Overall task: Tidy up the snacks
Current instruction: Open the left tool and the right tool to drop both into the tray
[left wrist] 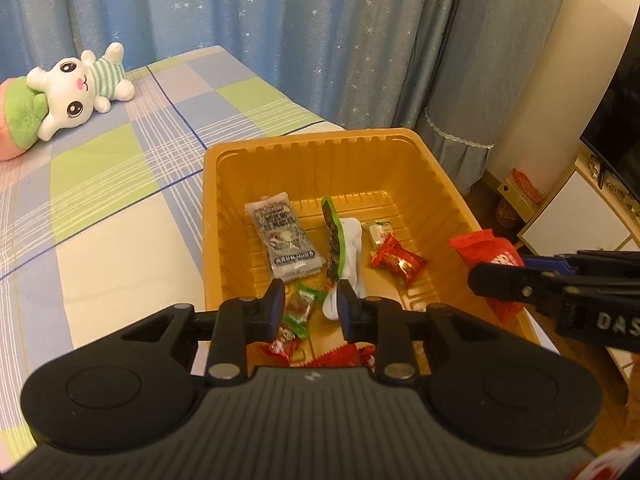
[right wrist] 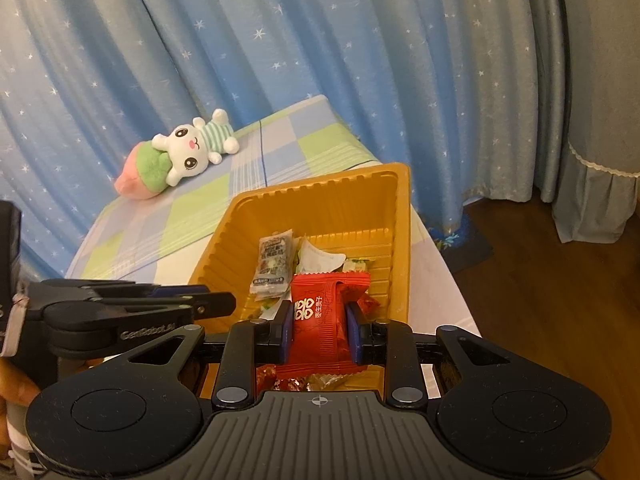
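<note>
1. Left wrist view: left gripper [left wrist: 311,307], jaws apart with nothing pressed between them, above the near end of the tray [left wrist: 424,168].
2. Tray: orange plastic, ribbed walls, on the checked bedsheet [left wrist: 120,168] at the bed's corner.
3. Tray contents: grey packet [left wrist: 282,236] lying flat at left; green-edged packet [left wrist: 332,240] standing on edge at centre, against a white wrapper [left wrist: 354,248]; red candy [left wrist: 396,260] at right; small green-and-white candy [left wrist: 378,230] just behind it; green and red candies [left wrist: 298,316] below the open jaws.
4. Right gripper [left wrist: 496,276]: enters from the right, clamping a red packet [left wrist: 486,250] over the tray's right rim.
5. Plush rabbit [left wrist: 80,88]: lying at the bed's far left, well apart from the tray.
6. Right wrist view: right gripper [right wrist: 320,330], pads pressed on both sides of the red packet [right wrist: 320,320], held above the tray's [right wrist: 402,240] near end.
7. Grey packet [right wrist: 274,266] and white wrapper [right wrist: 320,260]: inside the tray, beyond the red packet.
8. Left gripper [right wrist: 228,300]: at left, its tips reaching the tray's left wall.
9. Plush rabbit [right wrist: 192,152]: on the sheet [right wrist: 168,224], before the starred blue curtain [right wrist: 320,40].
</note>
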